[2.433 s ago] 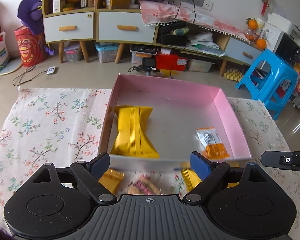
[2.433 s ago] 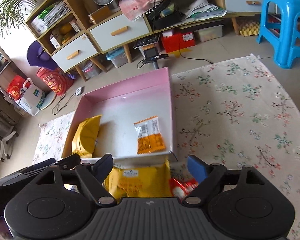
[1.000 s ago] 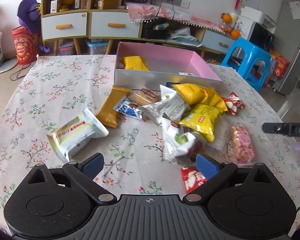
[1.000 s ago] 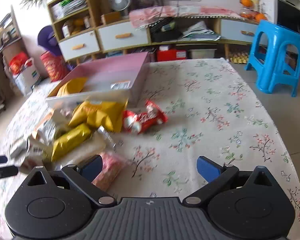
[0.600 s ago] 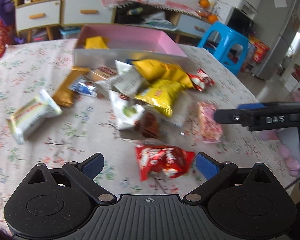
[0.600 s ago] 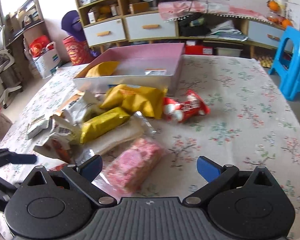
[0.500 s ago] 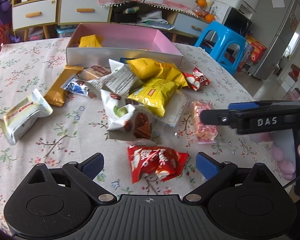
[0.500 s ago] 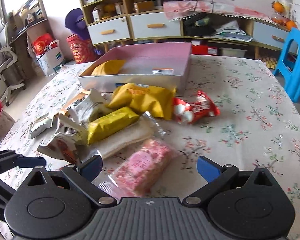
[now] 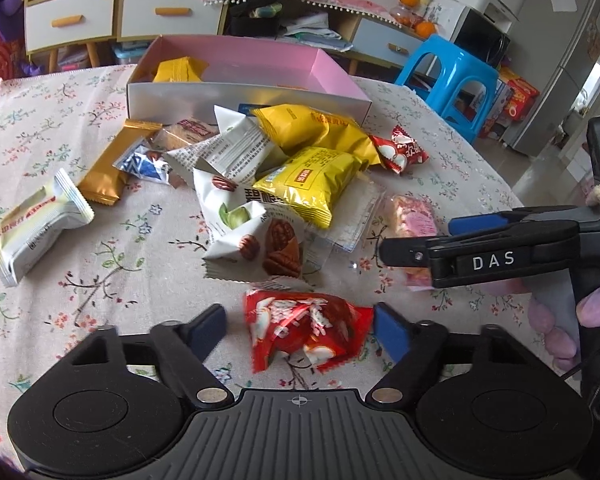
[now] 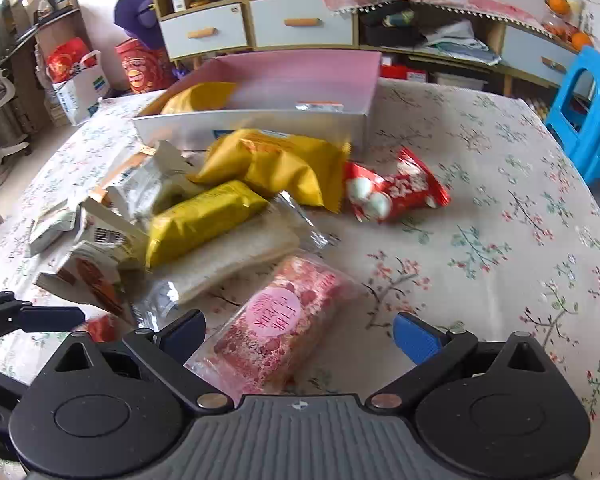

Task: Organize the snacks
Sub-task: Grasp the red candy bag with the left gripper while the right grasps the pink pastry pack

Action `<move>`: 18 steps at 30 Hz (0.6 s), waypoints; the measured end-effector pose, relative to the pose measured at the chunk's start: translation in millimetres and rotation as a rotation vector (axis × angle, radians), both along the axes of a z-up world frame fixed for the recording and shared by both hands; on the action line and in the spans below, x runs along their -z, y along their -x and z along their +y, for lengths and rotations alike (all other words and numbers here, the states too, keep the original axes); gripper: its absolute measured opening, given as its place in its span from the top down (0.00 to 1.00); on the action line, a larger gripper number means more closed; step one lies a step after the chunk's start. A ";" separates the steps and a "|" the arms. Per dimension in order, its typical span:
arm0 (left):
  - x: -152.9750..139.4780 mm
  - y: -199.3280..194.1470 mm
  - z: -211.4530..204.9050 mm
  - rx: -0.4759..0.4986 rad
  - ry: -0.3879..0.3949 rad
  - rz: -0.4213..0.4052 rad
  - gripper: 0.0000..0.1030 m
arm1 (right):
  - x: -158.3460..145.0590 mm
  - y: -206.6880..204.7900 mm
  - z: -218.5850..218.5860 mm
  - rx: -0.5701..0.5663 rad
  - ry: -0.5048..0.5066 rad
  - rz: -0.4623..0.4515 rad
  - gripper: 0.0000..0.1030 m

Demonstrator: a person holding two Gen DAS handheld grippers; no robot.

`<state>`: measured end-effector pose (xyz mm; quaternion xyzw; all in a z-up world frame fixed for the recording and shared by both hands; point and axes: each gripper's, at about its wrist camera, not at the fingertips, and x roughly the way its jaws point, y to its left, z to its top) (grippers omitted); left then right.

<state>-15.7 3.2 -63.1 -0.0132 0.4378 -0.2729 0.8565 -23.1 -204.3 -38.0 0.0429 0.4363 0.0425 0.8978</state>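
- My left gripper [image 9: 300,326] straddles the red snack packet [image 9: 306,330], jaws closing; the right pad looks to be at its edge, the left one apart, so nothing is held.
- My right gripper [image 10: 298,334] stands wide over the pink packet [image 10: 276,330], lined up for its own pick.
- Both go to the pink box [image 9: 336,72] beyond the pile, where a yellow packet [image 9: 178,70] already lies.

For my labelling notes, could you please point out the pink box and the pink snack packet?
pink box [image 9: 236,98], left wrist view, white front wall.
pink snack packet [image 10: 276,328], right wrist view, round label.
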 end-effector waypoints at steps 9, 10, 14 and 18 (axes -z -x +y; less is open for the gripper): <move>-3.9 1.1 8.1 0.007 -0.009 -0.006 0.47 | 0.2 2.1 -11.9 0.020 0.018 -0.005 0.16; -4.7 1.8 8.1 0.010 -0.010 -0.008 0.48 | 0.2 1.2 -10.8 0.017 0.023 -0.007 0.17; -7.0 4.1 6.7 0.023 -0.029 -0.021 0.50 | 0.8 -0.7 -4.2 -0.016 0.055 -0.013 0.25; -7.2 4.5 5.6 0.030 -0.027 -0.017 0.51 | -1.4 0.9 2.3 -0.063 0.085 -0.028 0.39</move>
